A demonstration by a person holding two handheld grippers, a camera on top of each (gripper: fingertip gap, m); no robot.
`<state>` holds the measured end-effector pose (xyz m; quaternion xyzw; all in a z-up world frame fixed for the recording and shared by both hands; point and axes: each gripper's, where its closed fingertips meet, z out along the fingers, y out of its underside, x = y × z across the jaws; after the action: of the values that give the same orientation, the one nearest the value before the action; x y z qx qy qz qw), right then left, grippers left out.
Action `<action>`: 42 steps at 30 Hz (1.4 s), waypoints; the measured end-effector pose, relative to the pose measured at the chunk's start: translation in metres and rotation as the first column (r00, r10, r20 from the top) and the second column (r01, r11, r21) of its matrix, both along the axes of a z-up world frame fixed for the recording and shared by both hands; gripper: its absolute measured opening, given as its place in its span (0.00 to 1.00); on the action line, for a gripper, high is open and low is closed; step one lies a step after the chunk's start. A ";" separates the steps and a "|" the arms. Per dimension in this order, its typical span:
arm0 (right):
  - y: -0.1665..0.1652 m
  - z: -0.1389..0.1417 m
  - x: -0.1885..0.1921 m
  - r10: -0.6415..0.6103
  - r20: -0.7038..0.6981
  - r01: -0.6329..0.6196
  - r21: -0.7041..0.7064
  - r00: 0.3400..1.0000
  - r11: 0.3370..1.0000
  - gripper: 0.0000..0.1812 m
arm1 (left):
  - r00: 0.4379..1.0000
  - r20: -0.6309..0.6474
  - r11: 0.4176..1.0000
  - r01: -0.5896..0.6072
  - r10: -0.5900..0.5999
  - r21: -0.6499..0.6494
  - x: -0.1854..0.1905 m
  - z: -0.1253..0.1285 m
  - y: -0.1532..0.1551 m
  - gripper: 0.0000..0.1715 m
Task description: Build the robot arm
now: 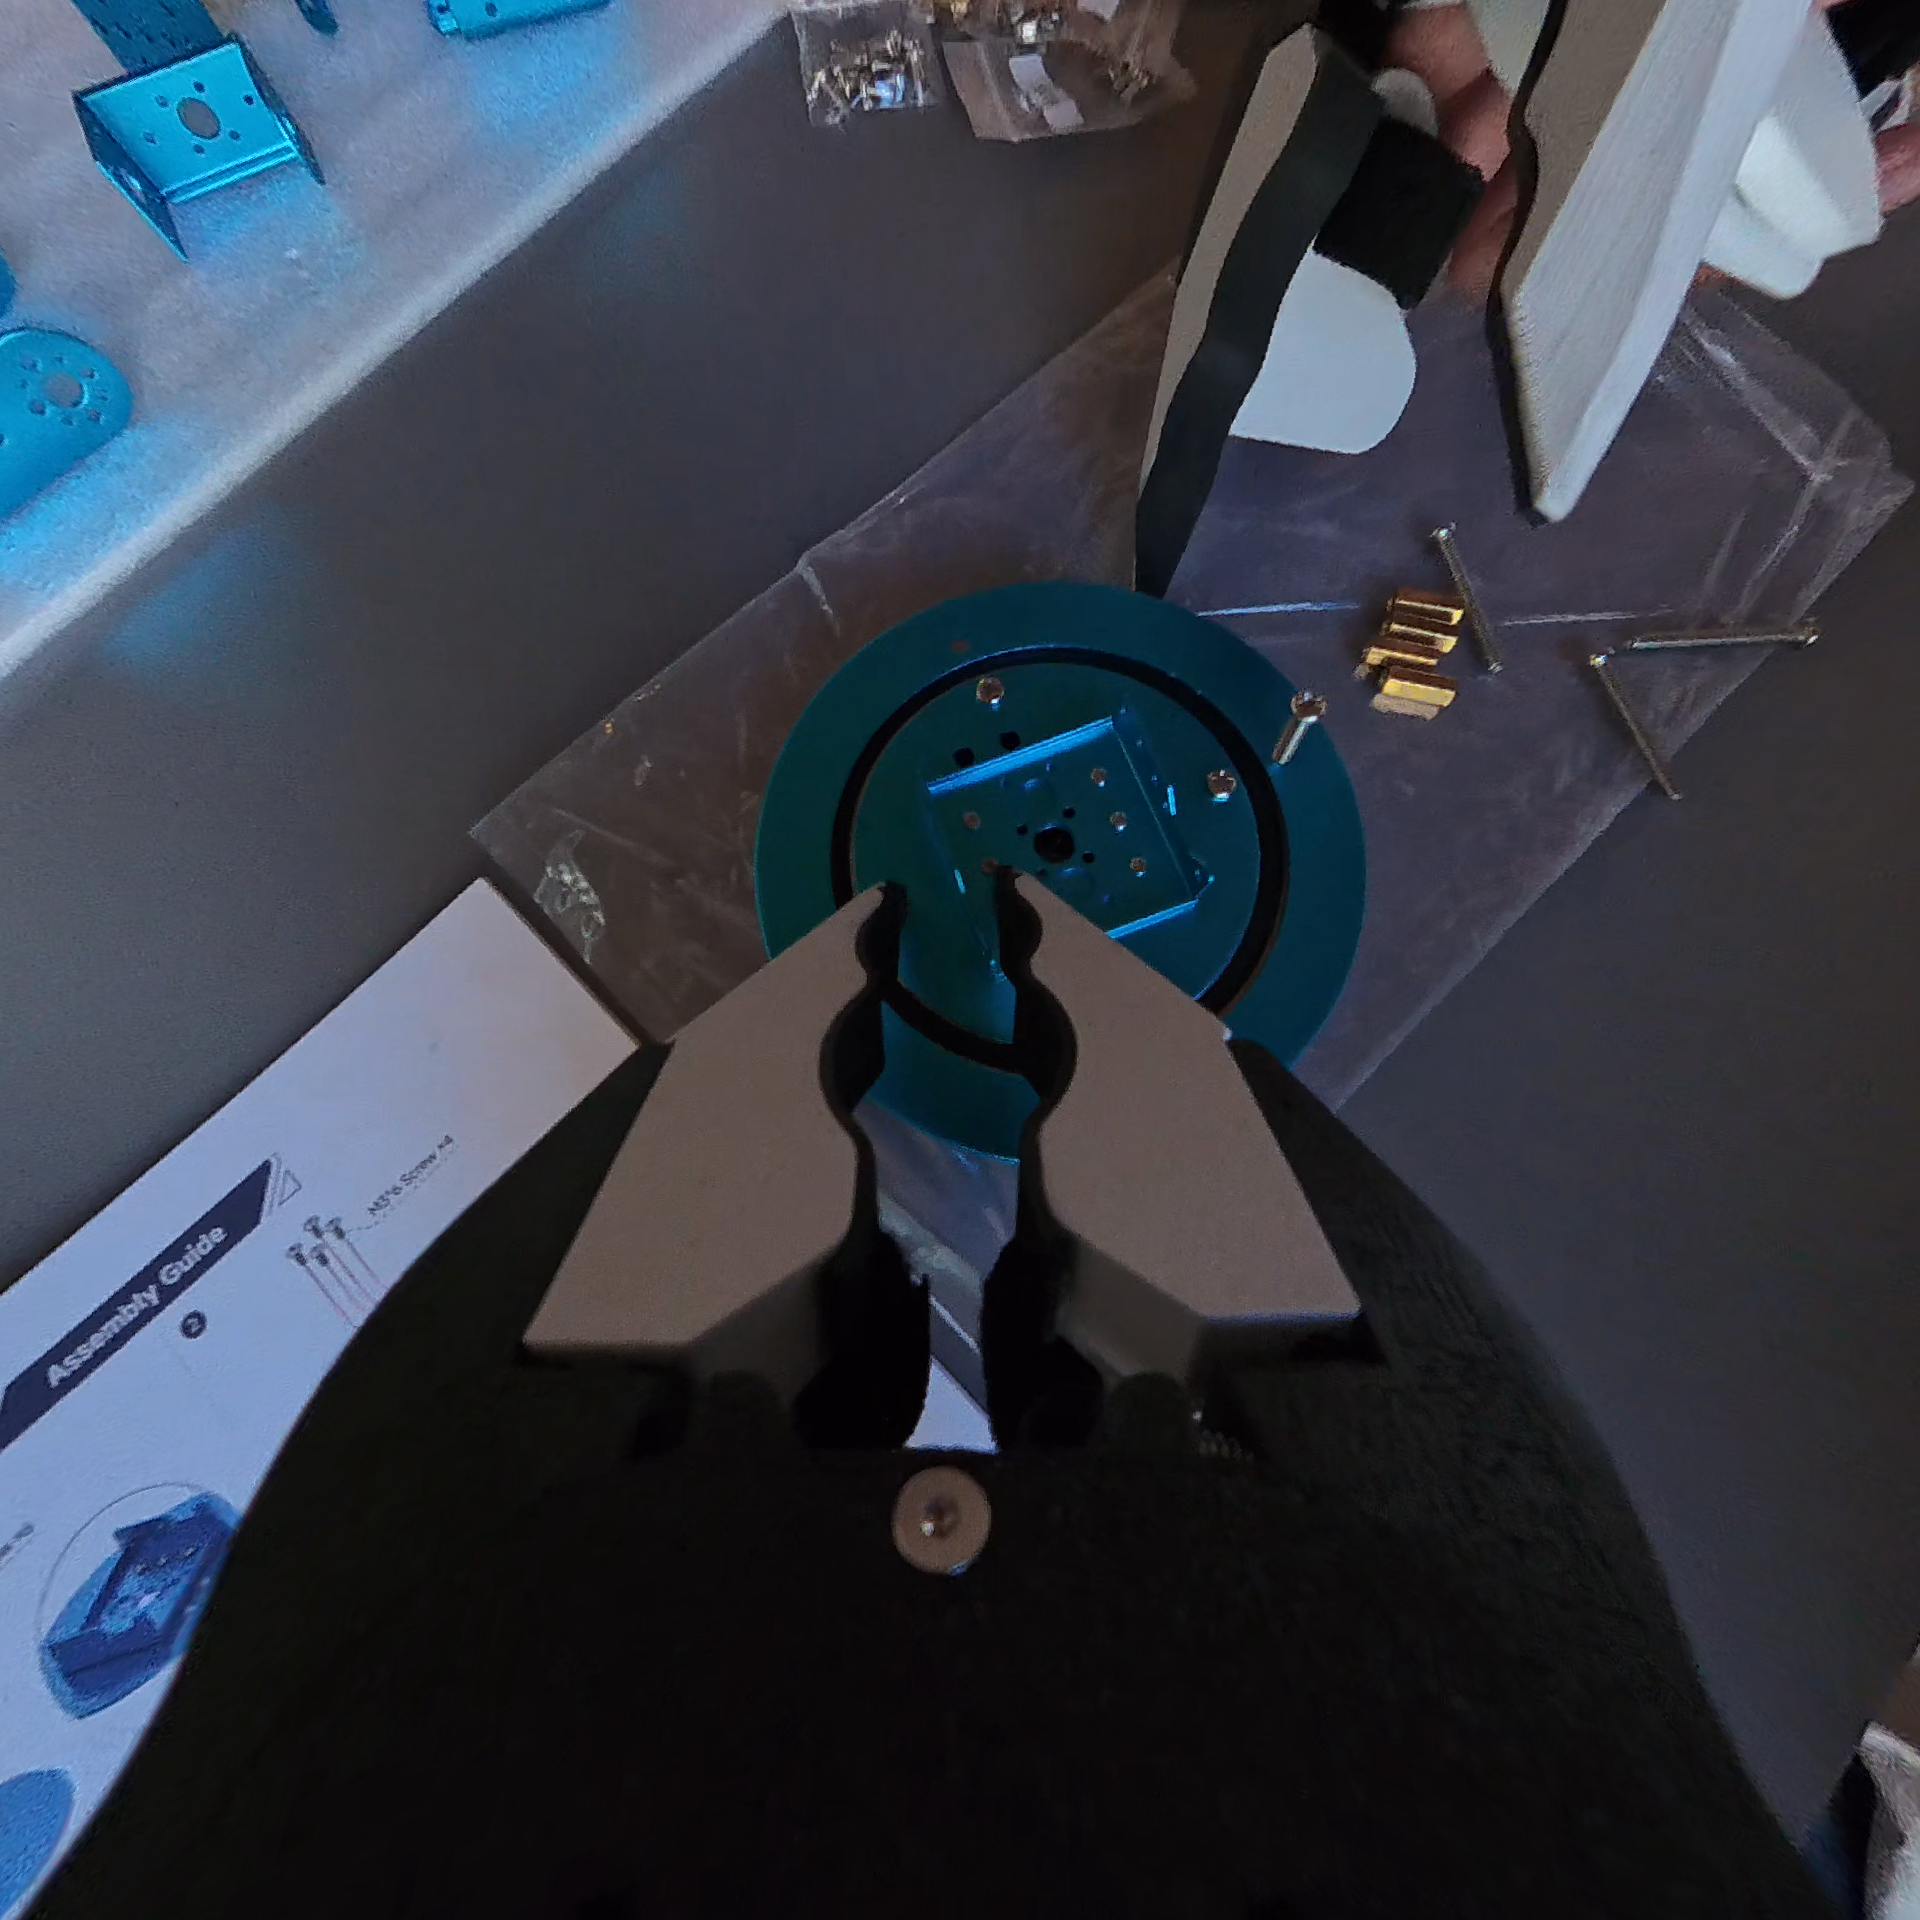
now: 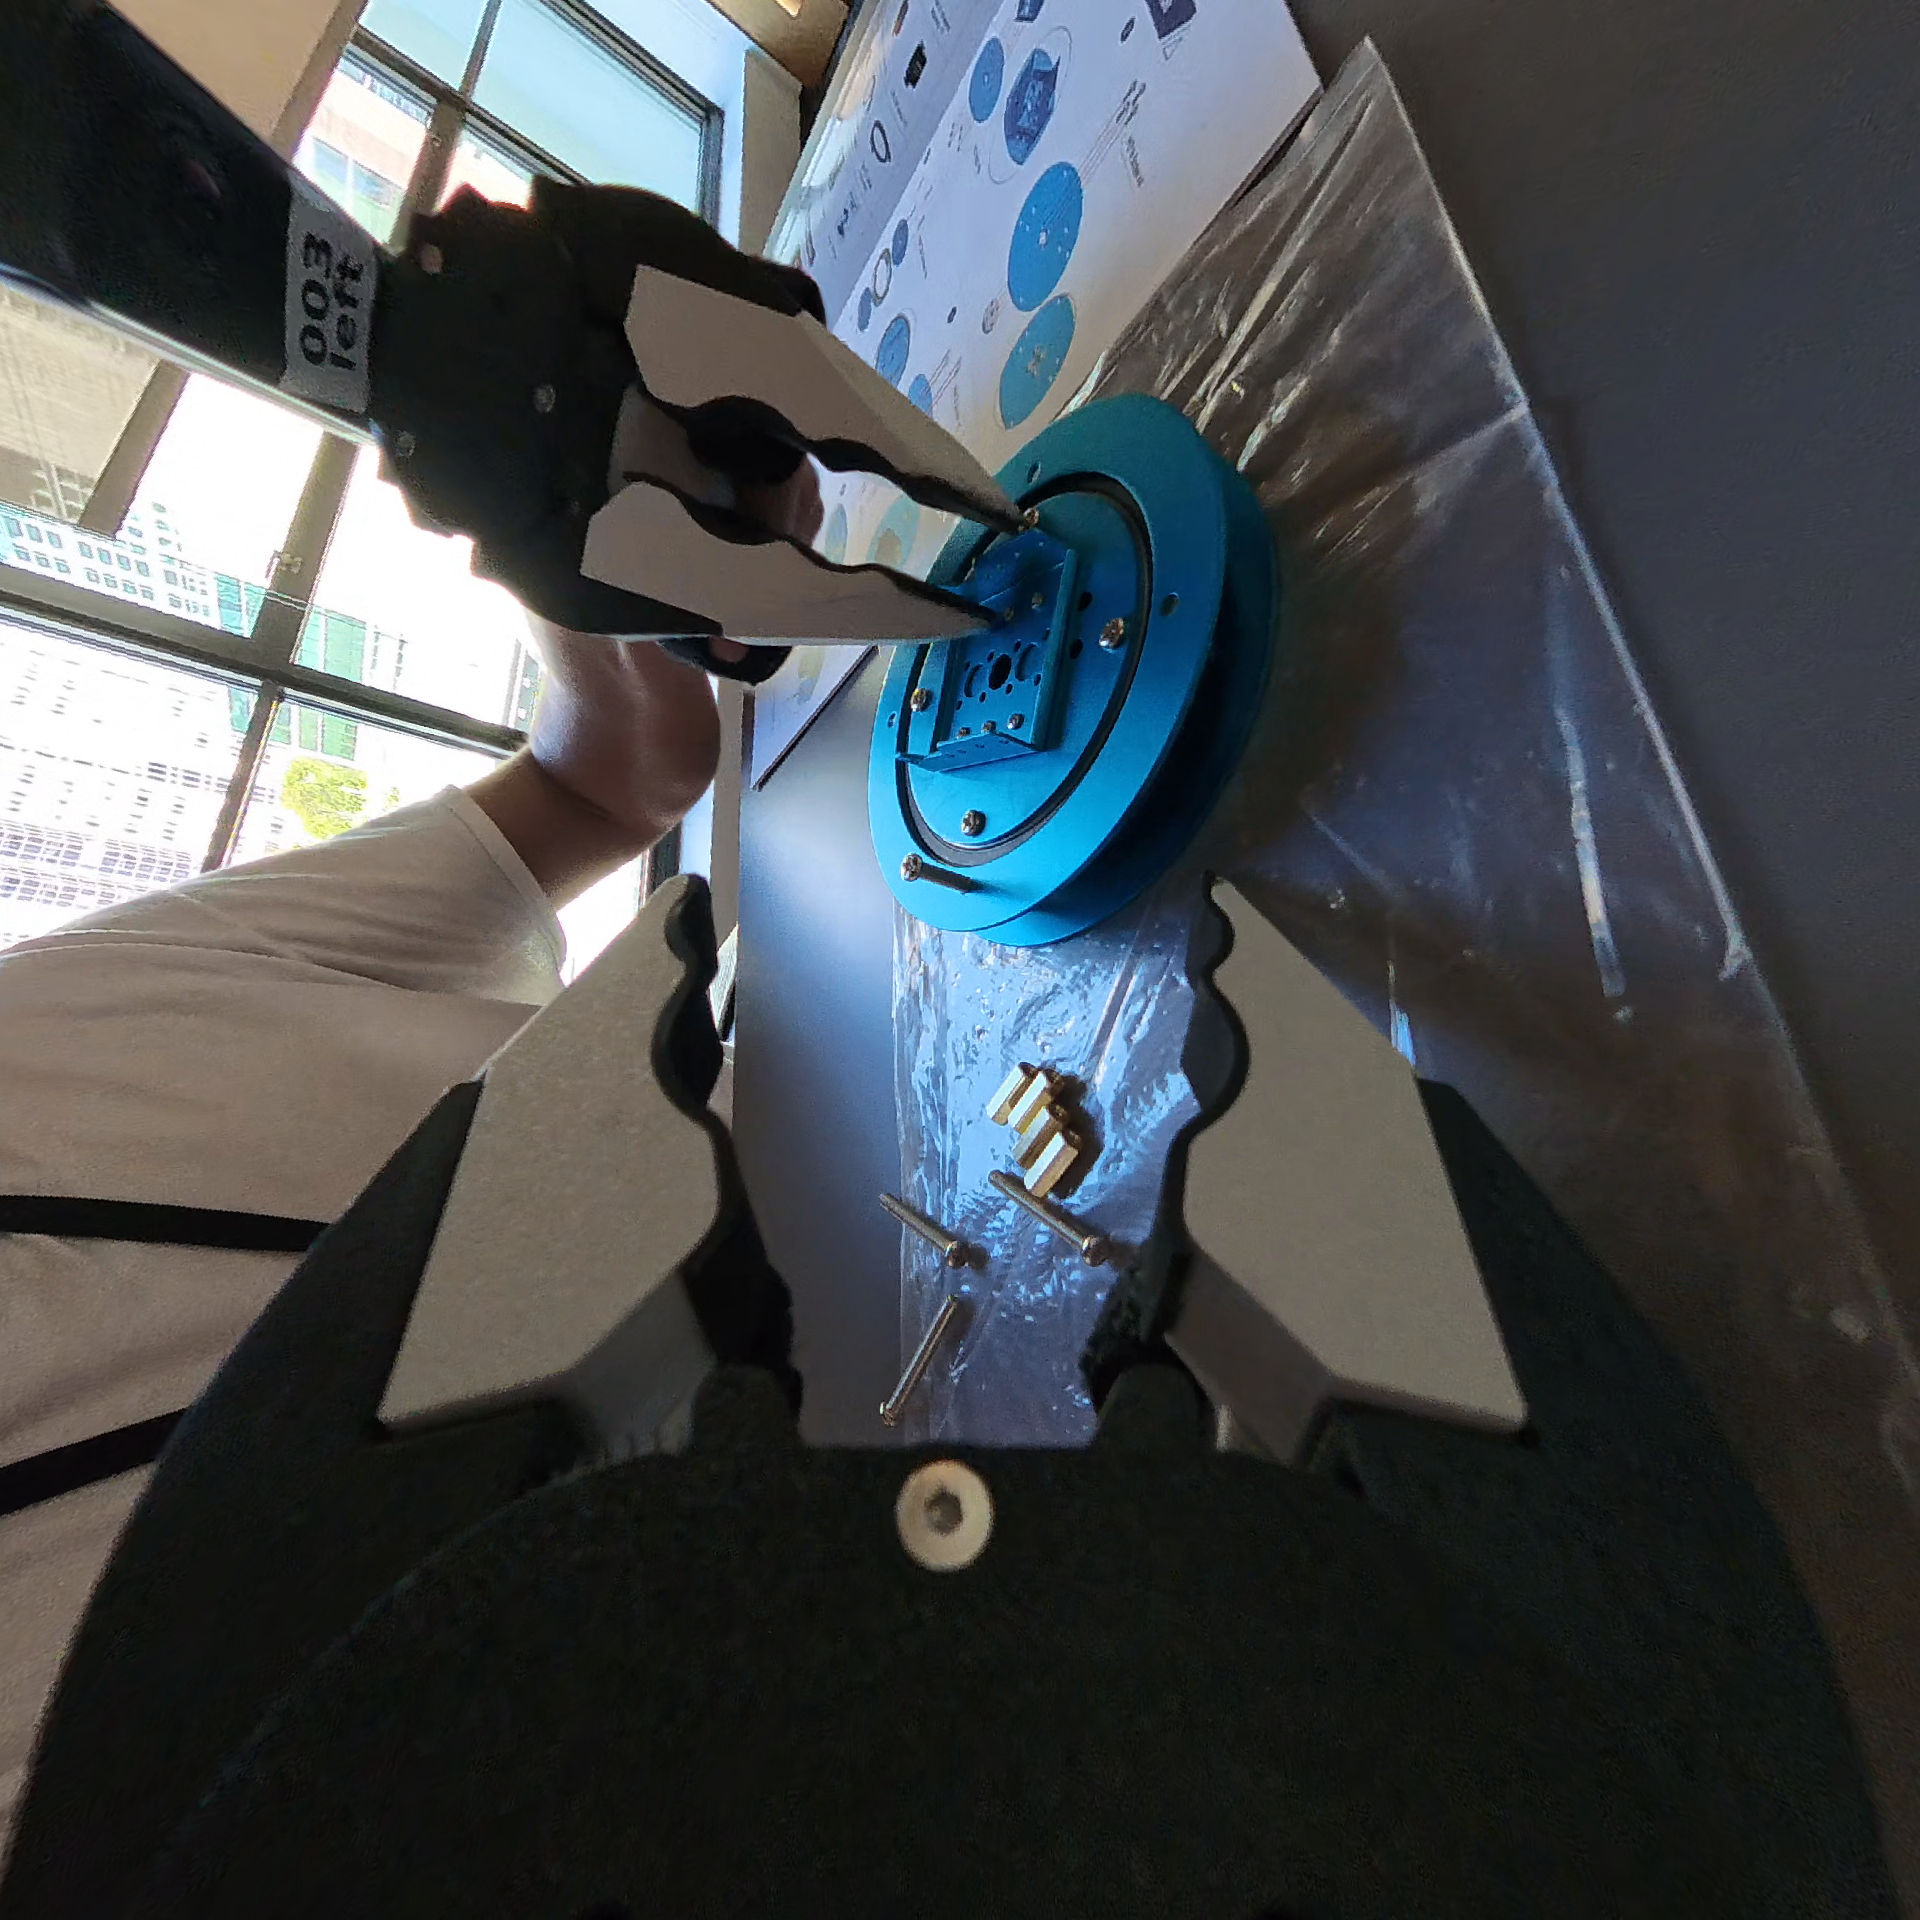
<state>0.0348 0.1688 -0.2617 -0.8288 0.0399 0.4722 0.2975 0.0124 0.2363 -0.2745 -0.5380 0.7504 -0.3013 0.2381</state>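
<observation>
The jaws of the left gripper (image 1: pixel 948 883) stand a little apart, their tips down on the inner part of the blue round base (image 2: pixel 1205 665), astride one edge of the small blue square bracket (image 1: pixel 1070 831) mounted at its middle; whether they pinch that edge or only rest there cannot be told from either view. The jaws of the right gripper (image 2: pixel 951 904) are spread wide and hold nothing, hovering near the base above the loose hardware. The base lies flat on a clear plastic bag (image 1: pixel 1714 499) on the grey surface (image 1: pixel 623 436). It looks like anodised metal: stiff, fairly heavy for its size, smooth and likely slippery on the plastic, so the thick outer rim or the upright walls of the bracket seem the surest places to take hold. One screw (image 1: pixel 1299 724) lies loose on the base's outer ring. Just beside the base lie brass standoffs (image 2: pixel 1039 1127) and several long thin screws (image 2: pixel 1047 1216), small, light and apt to roll. On the far side of the base from these lies a printed instruction sheet (image 1: pixel 343 1122), and well away from the base sit other blue metal parts (image 1: pixel 192 135) on a white sheet, with small bags of fasteners (image 1: pixel 868 68). The left gripper itself blocks the approach to the bracket.
</observation>
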 end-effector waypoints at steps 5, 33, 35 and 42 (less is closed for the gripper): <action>-0.001 -0.001 -0.001 0.002 0.002 -0.002 0.005 1.000 1.000 0.48 | 0.995 -0.093 0.993 0.028 -0.017 0.111 0.005 -0.001 -0.005 0.05; -0.009 0.000 0.015 -0.049 0.329 0.019 0.096 0.943 0.995 0.22 | 0.989 -0.080 0.990 -0.129 0.124 -0.055 0.003 0.001 -0.003 0.00; -0.011 -0.007 0.007 -0.017 0.318 -0.003 0.065 0.948 0.998 0.22 | 0.988 -0.081 0.988 -0.139 0.133 -0.073 0.003 0.001 0.000 0.00; -0.011 -0.011 -0.011 0.018 0.229 -0.023 0.017 0.973 1.000 0.23 | 0.985 -0.070 0.981 -0.163 0.157 -0.105 0.003 0.002 0.004 0.00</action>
<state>0.0241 0.1583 -0.2730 -0.8750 -0.0078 0.3771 0.3034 0.0156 0.2398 -0.2729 -0.6180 0.6940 -0.3053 0.2082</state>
